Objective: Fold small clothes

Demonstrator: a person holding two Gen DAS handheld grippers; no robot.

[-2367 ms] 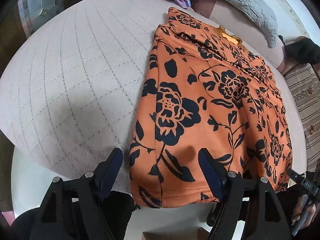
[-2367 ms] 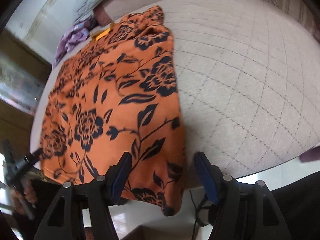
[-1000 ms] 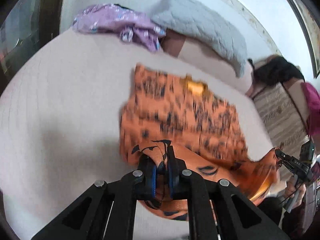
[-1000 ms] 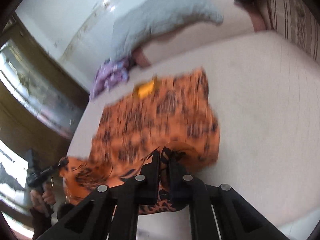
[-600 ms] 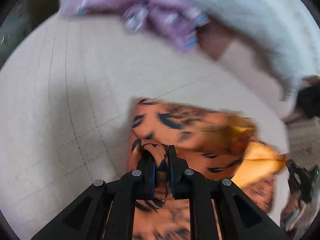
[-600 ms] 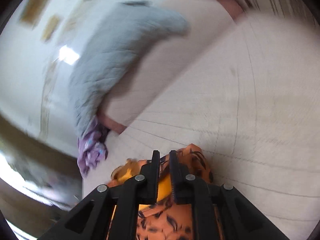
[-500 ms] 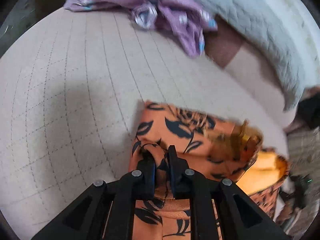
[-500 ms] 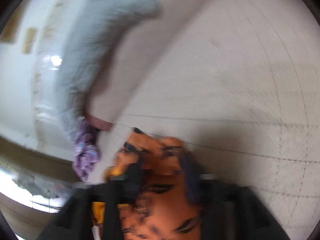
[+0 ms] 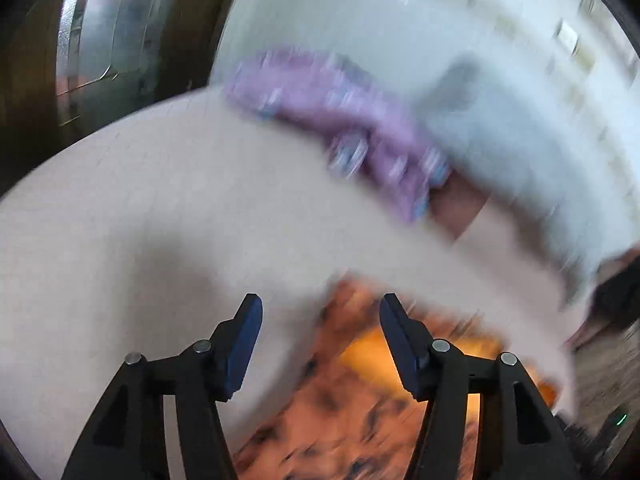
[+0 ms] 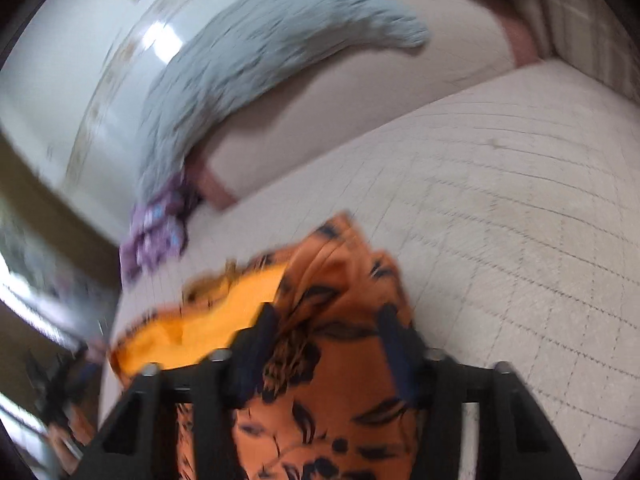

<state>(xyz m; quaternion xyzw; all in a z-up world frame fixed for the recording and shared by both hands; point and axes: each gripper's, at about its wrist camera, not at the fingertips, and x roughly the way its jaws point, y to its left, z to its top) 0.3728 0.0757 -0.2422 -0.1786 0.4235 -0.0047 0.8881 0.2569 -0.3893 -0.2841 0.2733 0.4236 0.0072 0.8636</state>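
The orange garment with black flowers (image 10: 344, 272) lies folded over on the quilted bed, its plain orange inside showing at the left. My right gripper (image 10: 328, 332) hovers over the garment's near part, its blurred jaws apart and closing, with cloth lying between them and no visible grip. In the left wrist view the same garment (image 9: 360, 408) is a blur low in the picture. My left gripper (image 9: 320, 320) has its jaws apart and opening above the garment's far edge, and the blue pads (image 9: 248, 332) touch nothing.
The pale quilted bed cover (image 10: 520, 220) stretches to the right of the garment. A crumpled purple garment (image 9: 340, 120) lies at the far end, beside a grey quilted pillow (image 10: 260, 52). A striped cushion (image 10: 580, 20) sits at the far right.
Both grippers were shut on the garment's hem and carried it toward the far end, folding it over. Now both have let go and their jaws stand apart.
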